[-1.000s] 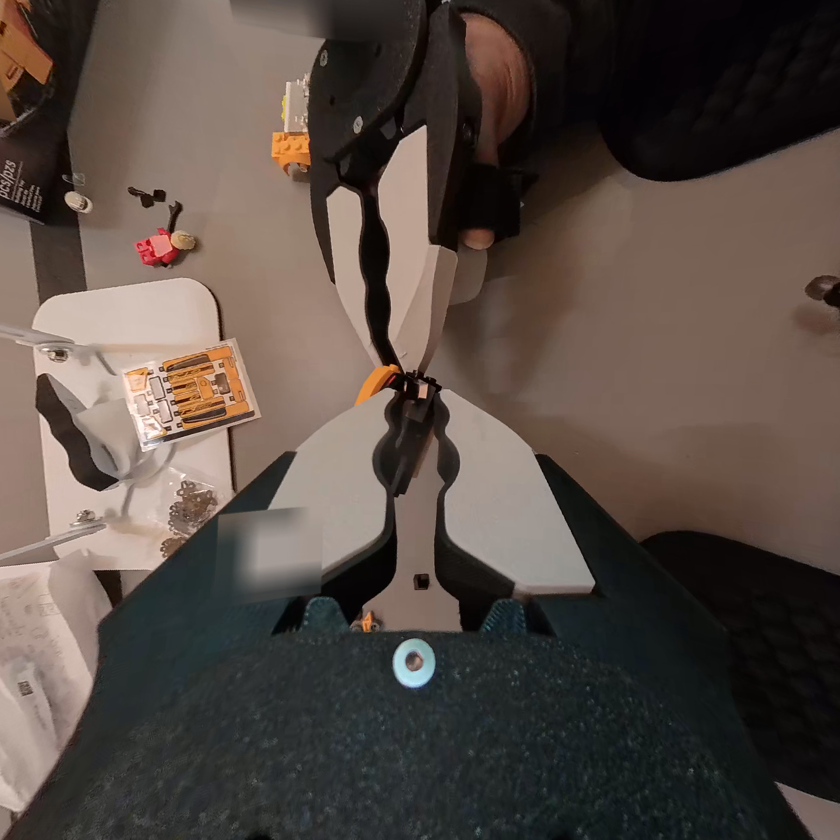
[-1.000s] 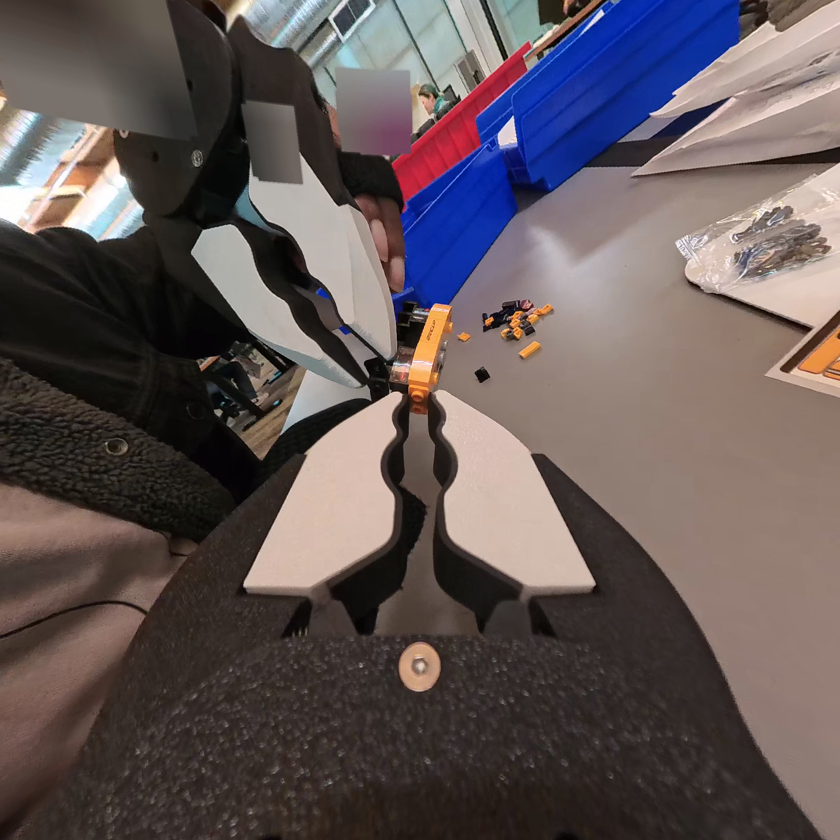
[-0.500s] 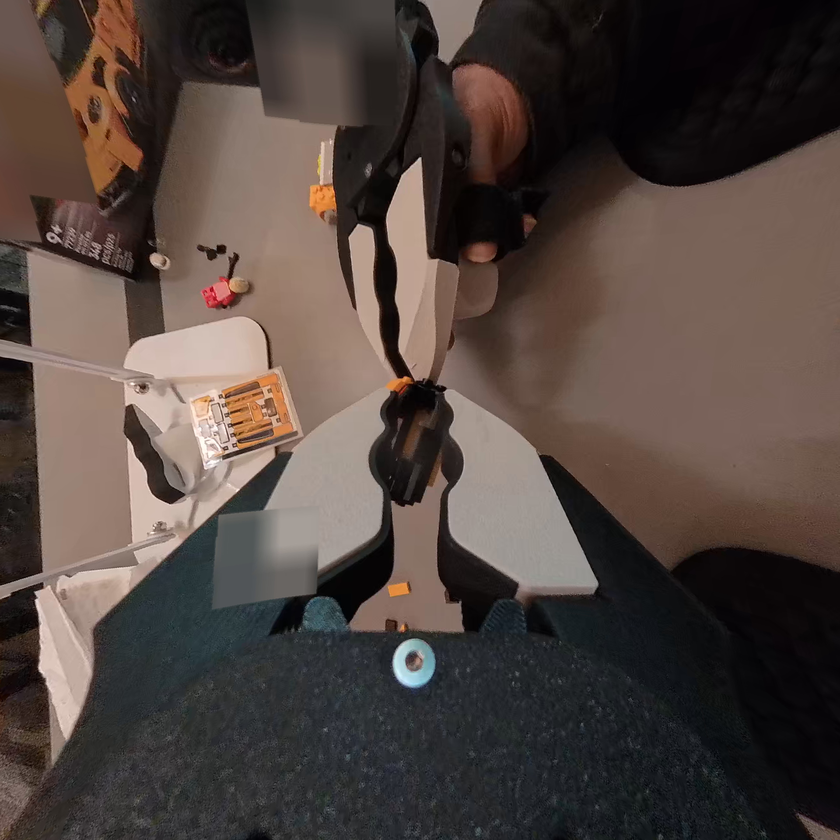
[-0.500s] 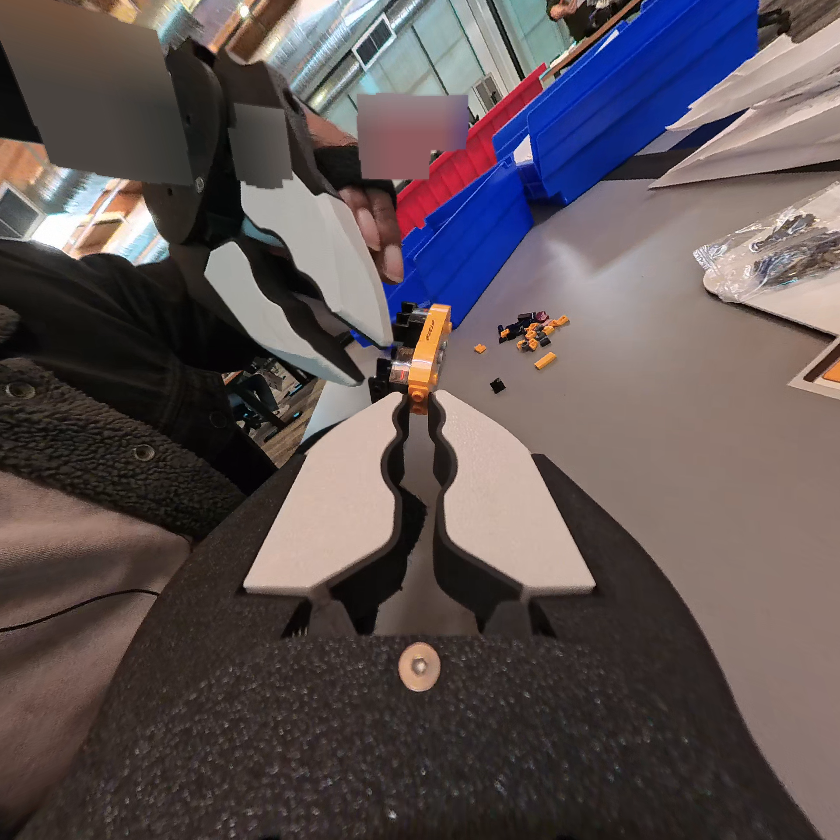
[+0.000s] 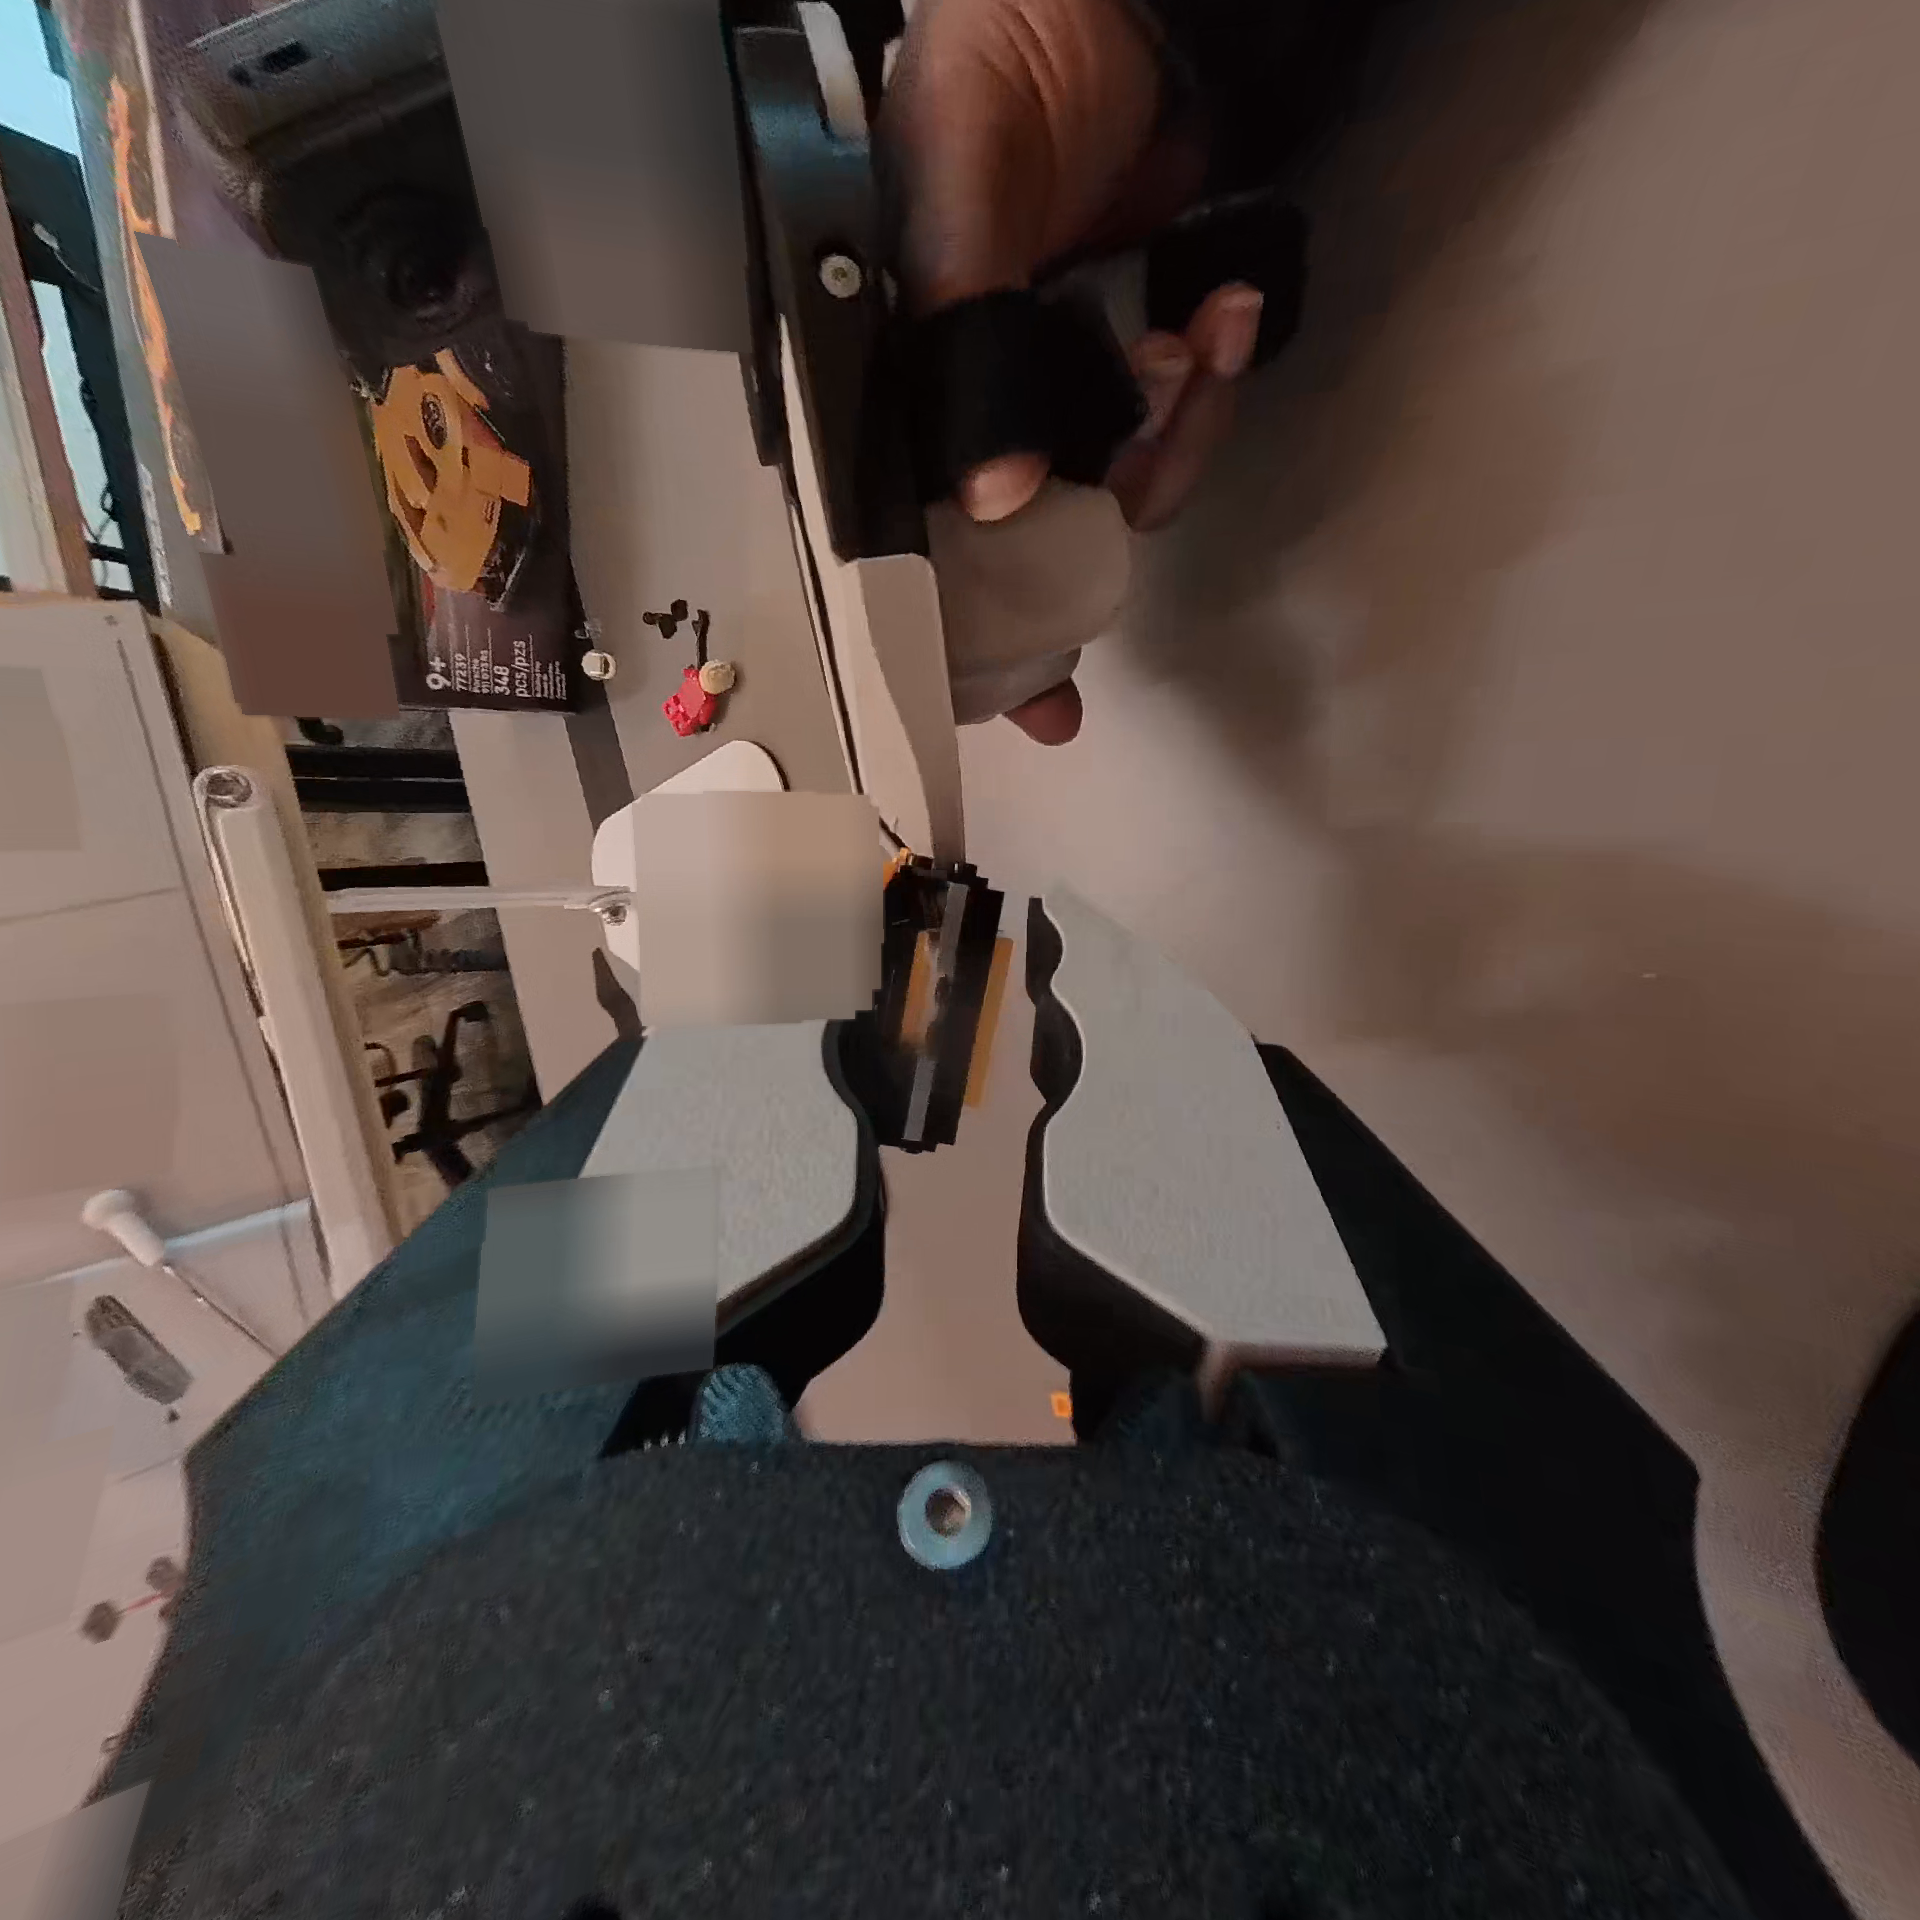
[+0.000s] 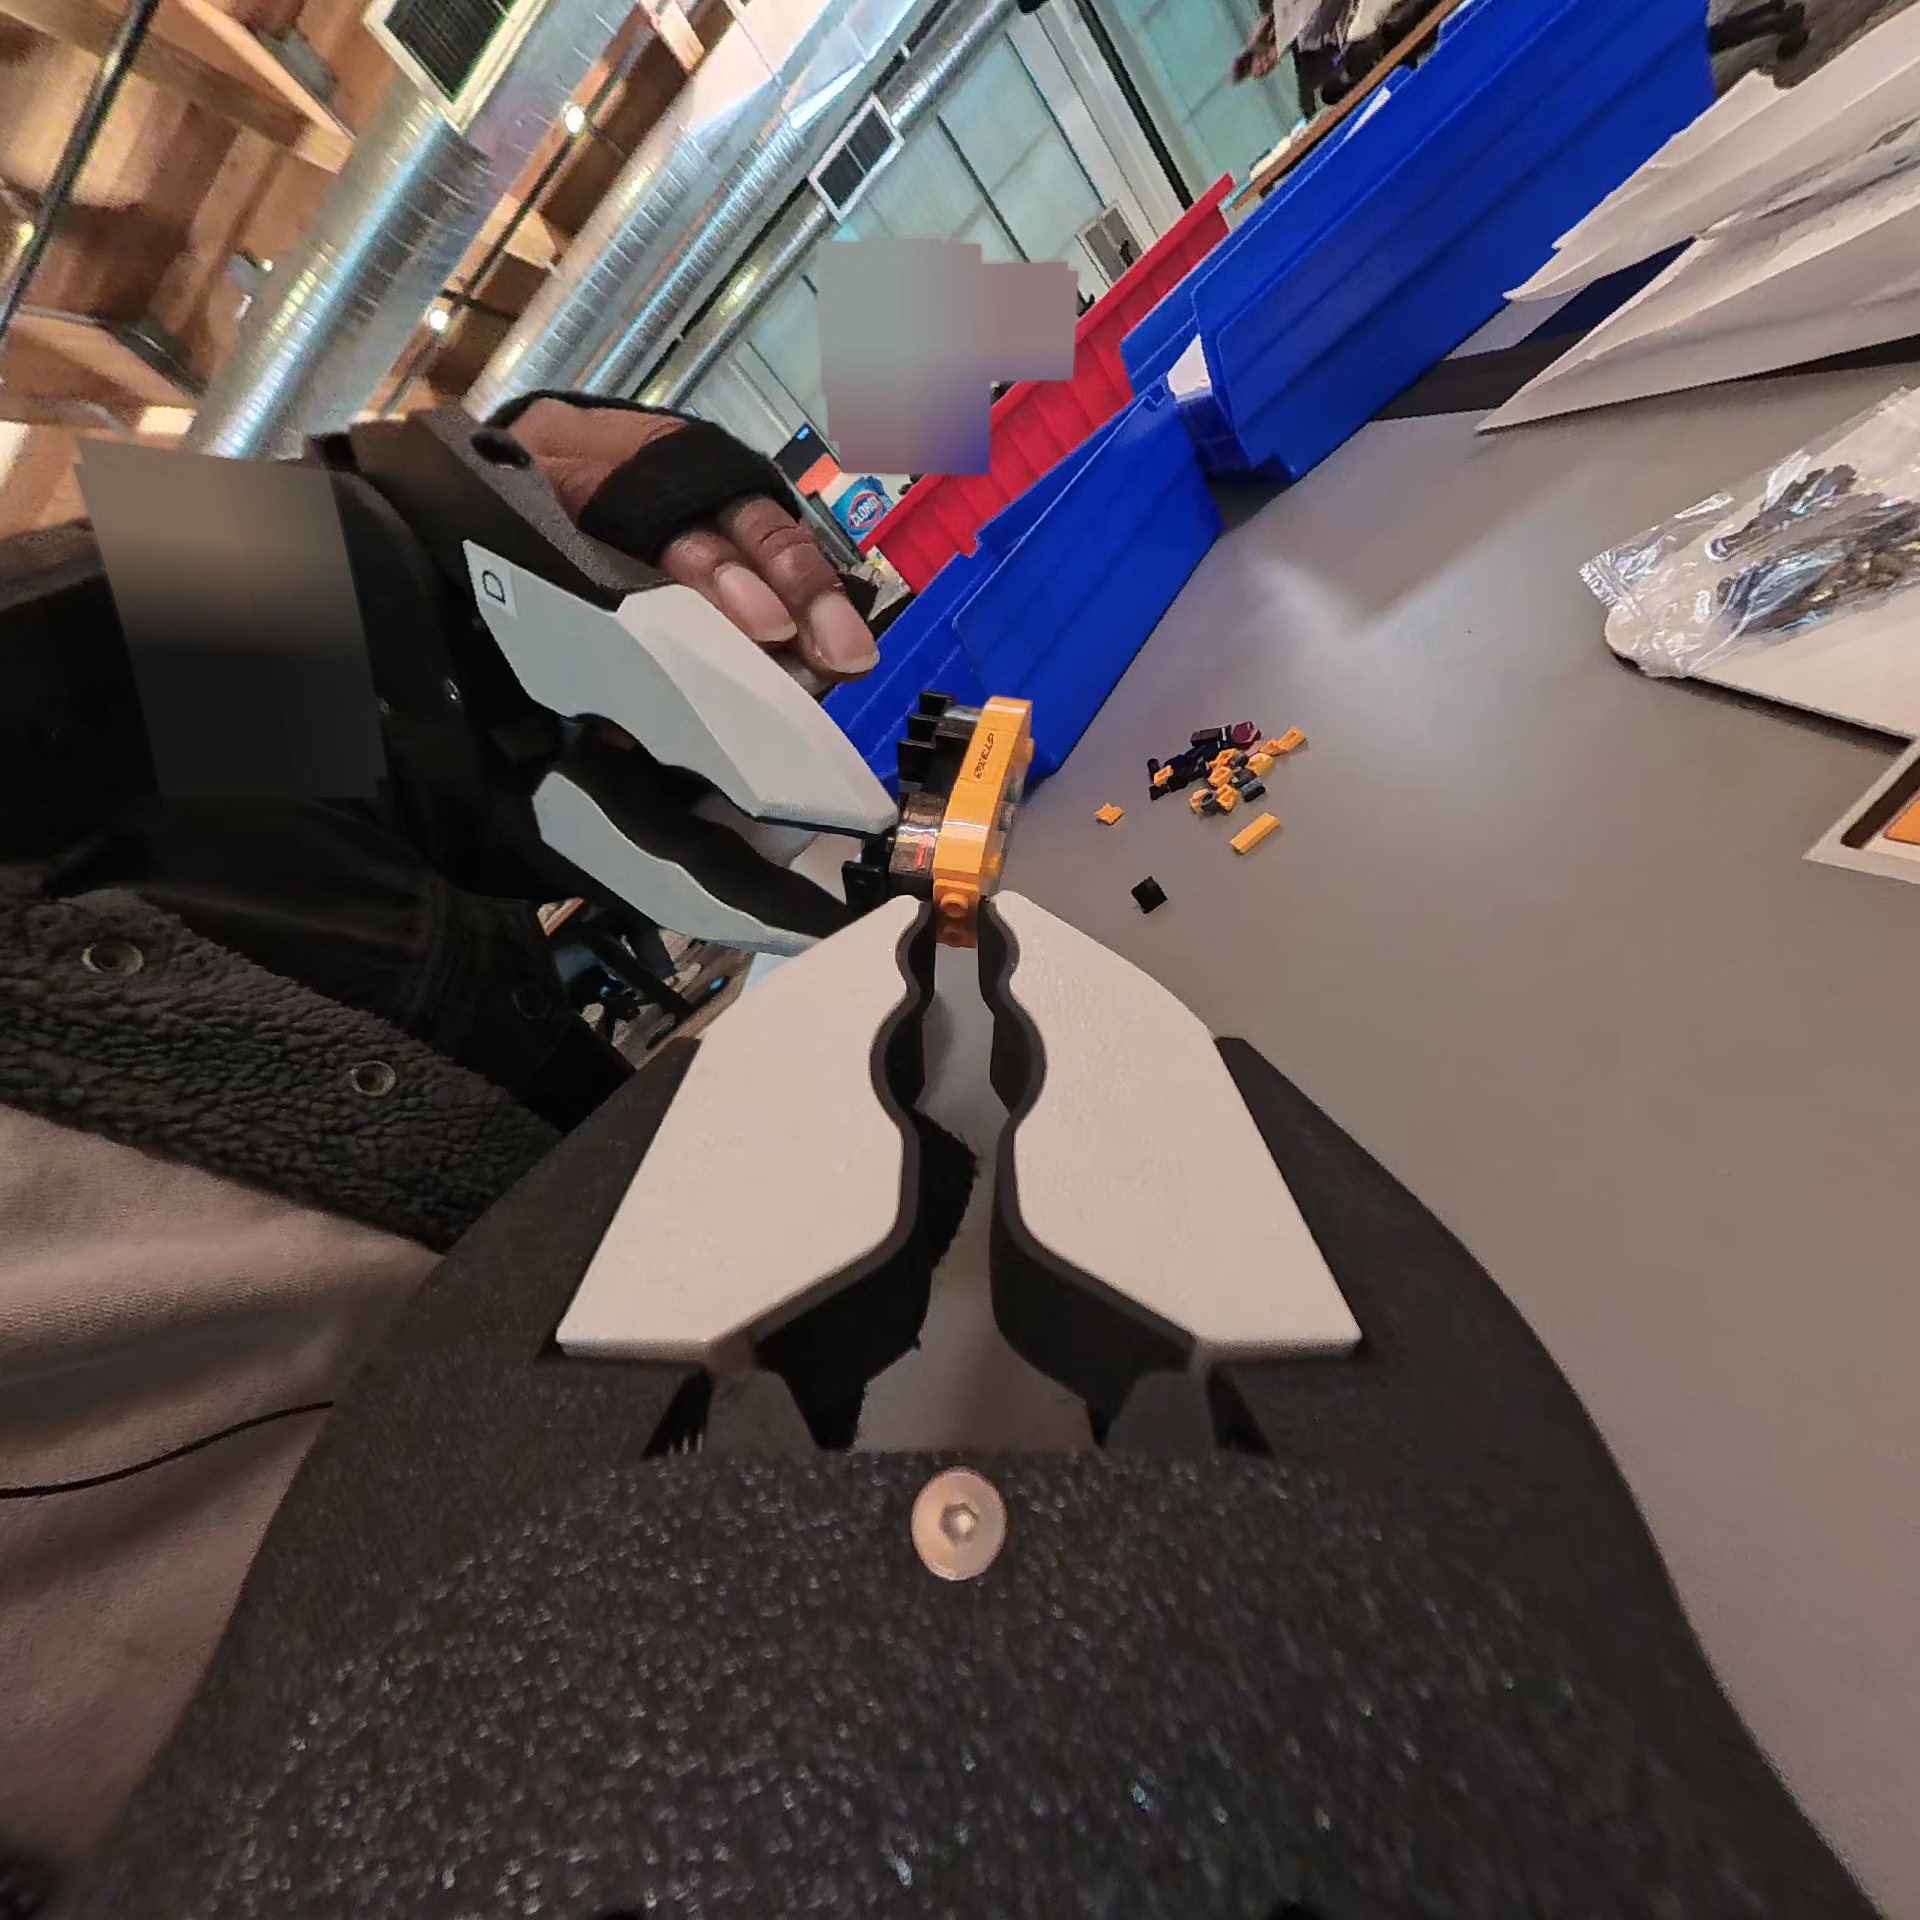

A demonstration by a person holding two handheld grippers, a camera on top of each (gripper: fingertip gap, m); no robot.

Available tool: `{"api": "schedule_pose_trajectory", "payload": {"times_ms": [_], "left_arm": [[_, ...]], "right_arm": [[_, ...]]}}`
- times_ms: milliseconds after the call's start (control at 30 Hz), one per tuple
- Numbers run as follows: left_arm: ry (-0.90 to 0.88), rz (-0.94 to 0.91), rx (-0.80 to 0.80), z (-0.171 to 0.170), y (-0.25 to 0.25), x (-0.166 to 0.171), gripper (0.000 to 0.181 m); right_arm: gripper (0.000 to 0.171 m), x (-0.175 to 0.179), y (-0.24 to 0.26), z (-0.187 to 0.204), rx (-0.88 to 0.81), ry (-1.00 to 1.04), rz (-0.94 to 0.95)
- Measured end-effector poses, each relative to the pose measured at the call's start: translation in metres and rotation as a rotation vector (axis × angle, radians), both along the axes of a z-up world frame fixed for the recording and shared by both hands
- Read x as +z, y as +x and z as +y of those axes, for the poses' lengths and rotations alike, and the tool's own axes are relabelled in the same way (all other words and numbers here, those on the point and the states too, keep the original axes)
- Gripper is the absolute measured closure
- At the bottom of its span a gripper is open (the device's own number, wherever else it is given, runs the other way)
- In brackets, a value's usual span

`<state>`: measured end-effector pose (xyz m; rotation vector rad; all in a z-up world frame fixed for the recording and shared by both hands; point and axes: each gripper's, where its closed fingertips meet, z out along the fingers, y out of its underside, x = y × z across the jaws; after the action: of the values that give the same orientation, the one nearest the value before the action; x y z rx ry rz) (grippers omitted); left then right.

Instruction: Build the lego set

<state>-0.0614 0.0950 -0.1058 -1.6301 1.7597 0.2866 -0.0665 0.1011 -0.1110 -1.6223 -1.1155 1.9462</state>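
A small lego assembly, orange on one side point(image 6: 977, 800) and black on the other point(image 5: 940, 1008), is held in the air above the grey table point(image 6: 1455, 1039). My right gripper point(image 6: 956, 914) is shut on a stud at the assembly's orange lower end. In the left wrist view it shows edge-on, coming down from above point(image 5: 930, 831). My left gripper point(image 5: 961, 909) has its fingers apart around the black side. A thin gap shows beside the right finger point(image 5: 1143, 1091). A blur patch hides the left fingertip. In the right wrist view the left gripper point(image 6: 868, 873) comes in from the left.
Loose orange and black pieces point(image 6: 1226, 779) lie on the table, with a single black piece point(image 6: 1146, 894) nearer. Blue bins point(image 6: 1091, 582) stand behind them. A bag of parts point(image 6: 1766, 561) lies at the right. The lego box point(image 5: 468, 520), a red piece point(image 5: 691, 707) and a white tray point(image 5: 727, 769) are at the left.
My left gripper's fingers have spread apart around the assembly, and it has swung to a new angle. My right gripper still grips the orange end.
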Motion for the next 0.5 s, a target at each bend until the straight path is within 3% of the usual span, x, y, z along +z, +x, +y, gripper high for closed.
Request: {"api": "schedule_pose_trajectory", "payload": {"times_ms": [33,500], "left_arm": [[0.011,0.017,-0.004,0.001,0.0,-0.001,0.156],[0.03,0.108,-0.144,-0.008,0.0,-0.003,0.162]], "right_arm": [[0.164,-0.001,0.0,0.0,0.0,-0.001,-0.005],[0.164,-0.003,-0.002,-0.01,0.052,-0.046,-0.035]]}}
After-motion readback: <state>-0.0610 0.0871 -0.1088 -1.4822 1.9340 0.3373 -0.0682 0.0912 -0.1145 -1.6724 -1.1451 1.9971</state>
